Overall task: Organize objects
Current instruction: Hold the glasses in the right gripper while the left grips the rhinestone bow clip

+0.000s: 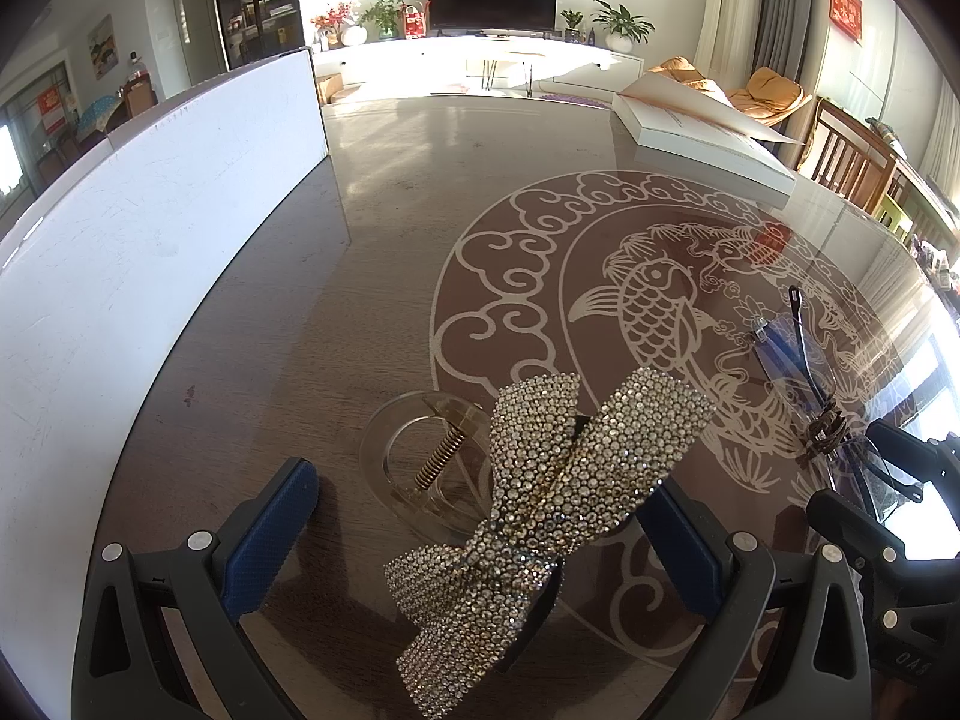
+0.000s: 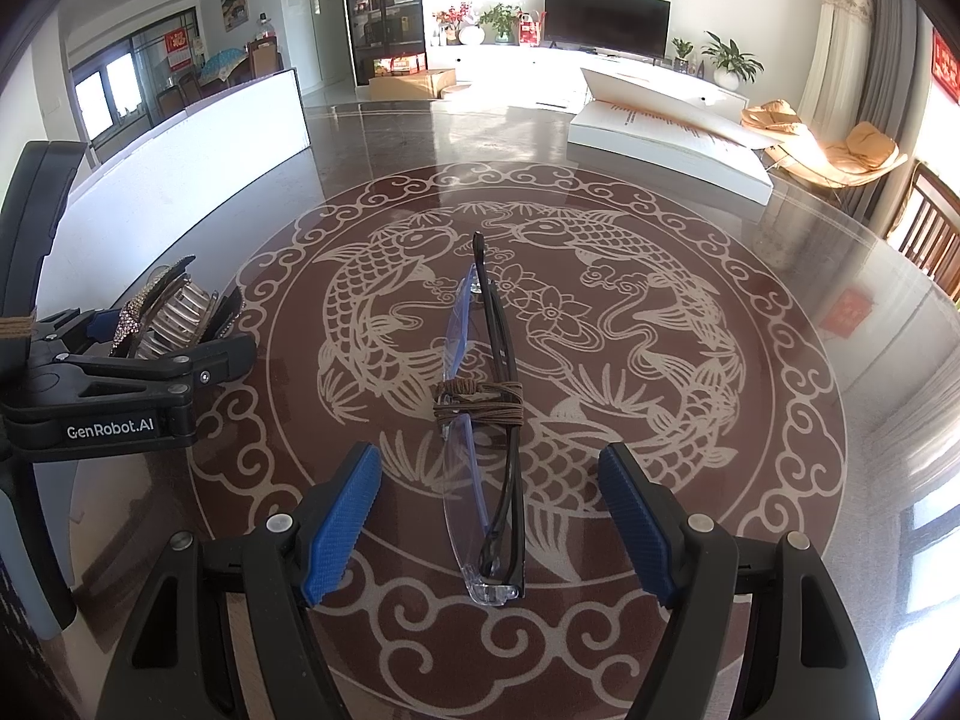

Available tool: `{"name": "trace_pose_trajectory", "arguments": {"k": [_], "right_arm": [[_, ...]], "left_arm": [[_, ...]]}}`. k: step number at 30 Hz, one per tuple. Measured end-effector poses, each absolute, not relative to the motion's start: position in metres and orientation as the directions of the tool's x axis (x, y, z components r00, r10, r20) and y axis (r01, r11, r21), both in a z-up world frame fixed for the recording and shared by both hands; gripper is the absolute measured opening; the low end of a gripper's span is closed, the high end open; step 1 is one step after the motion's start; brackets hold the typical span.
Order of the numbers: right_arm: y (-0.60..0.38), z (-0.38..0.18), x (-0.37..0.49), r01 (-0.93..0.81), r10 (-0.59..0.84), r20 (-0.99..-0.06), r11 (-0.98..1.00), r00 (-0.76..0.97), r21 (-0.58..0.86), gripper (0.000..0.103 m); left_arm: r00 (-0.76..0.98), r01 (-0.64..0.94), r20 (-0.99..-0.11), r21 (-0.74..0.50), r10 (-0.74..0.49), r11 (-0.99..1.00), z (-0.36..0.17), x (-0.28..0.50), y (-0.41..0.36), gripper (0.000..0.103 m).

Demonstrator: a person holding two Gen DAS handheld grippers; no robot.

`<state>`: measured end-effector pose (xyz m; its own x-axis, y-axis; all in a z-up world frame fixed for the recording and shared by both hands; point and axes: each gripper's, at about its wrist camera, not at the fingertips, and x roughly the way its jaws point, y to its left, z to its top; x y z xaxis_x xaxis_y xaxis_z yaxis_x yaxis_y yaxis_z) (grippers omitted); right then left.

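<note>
Nearby, rhinestone bow clip [image 1: 540, 516] between spread left tool [image 1: 480, 534] pads.

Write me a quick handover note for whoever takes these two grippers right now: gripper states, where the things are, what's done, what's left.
Left gripper: open, straddling the rhinestone bow clip, not gripping.
Right gripper: open, jaws either side of the folded glasses, which are bound with a brown hair tie; not gripping.
Clear claw clip lies just behind the bow.
All of it lies on the fish-pattern table. An open white box sits at the far right and a white box to the left.
Done: nothing looks put away.
Left: everything; probably close on bow and glasses first.
</note>
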<state>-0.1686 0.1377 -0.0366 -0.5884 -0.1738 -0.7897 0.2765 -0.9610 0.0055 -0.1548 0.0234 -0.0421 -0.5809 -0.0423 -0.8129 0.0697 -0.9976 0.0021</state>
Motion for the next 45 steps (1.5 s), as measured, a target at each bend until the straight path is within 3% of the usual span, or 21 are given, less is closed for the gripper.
{"name": "trace_pose_trajectory", "arguments": {"k": [45], "right_arm": [[0.1399,-0.0348,-0.1685,0.272,-0.193,-0.786,-0.962,-0.588,0.033,0.076]], "left_arm": [[-0.581,0.070,-0.813,0.002,-0.043,-0.998,-0.0422,-0.1558,0.0254,0.103]]}}
